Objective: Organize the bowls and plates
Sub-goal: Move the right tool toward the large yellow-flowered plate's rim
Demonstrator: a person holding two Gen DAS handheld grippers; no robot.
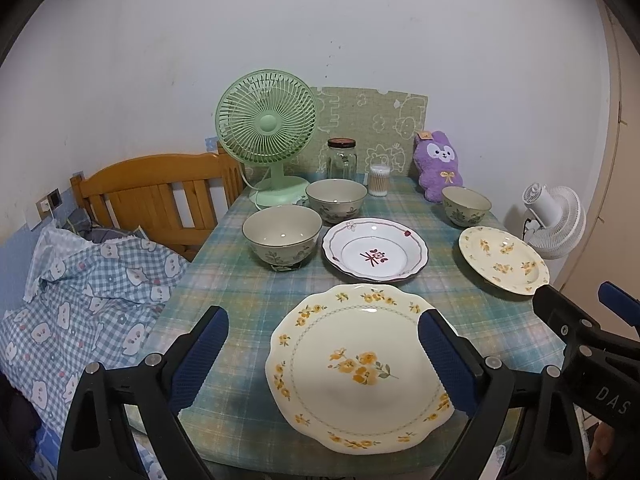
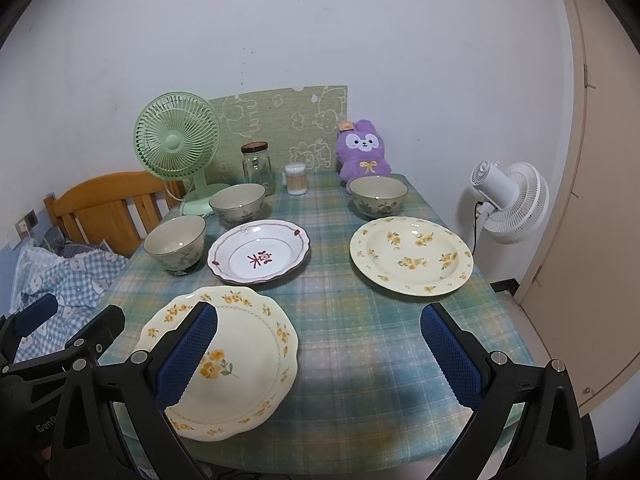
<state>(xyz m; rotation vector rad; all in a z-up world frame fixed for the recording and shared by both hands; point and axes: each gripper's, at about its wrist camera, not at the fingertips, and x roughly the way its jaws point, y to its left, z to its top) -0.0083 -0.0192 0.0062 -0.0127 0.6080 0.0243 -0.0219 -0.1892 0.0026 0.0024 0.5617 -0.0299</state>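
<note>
A cream plate with yellow flowers (image 1: 356,368) (image 2: 236,356) lies at the table's near edge. My left gripper (image 1: 324,364) hovers open above it, with nothing between the fingers. A white plate with red markings (image 1: 375,250) (image 2: 259,256) sits mid-table. A second yellow-flowered plate (image 1: 503,259) (image 2: 412,255) lies to the right. Three floral bowls stand behind: one at left (image 1: 282,236) (image 2: 175,245), one further back (image 1: 336,200) (image 2: 237,203), one at the right rear (image 1: 466,205) (image 2: 378,195). My right gripper (image 2: 320,360) is open over bare tablecloth, right of the near plate.
At the table's back stand a green fan (image 1: 267,128), a glass jar (image 1: 342,159), a cotton swab box (image 1: 379,180) and a purple plush (image 1: 438,164). A wooden bed frame (image 1: 156,196) with checked bedding lies left. A white fan (image 2: 508,200) stands off the right edge.
</note>
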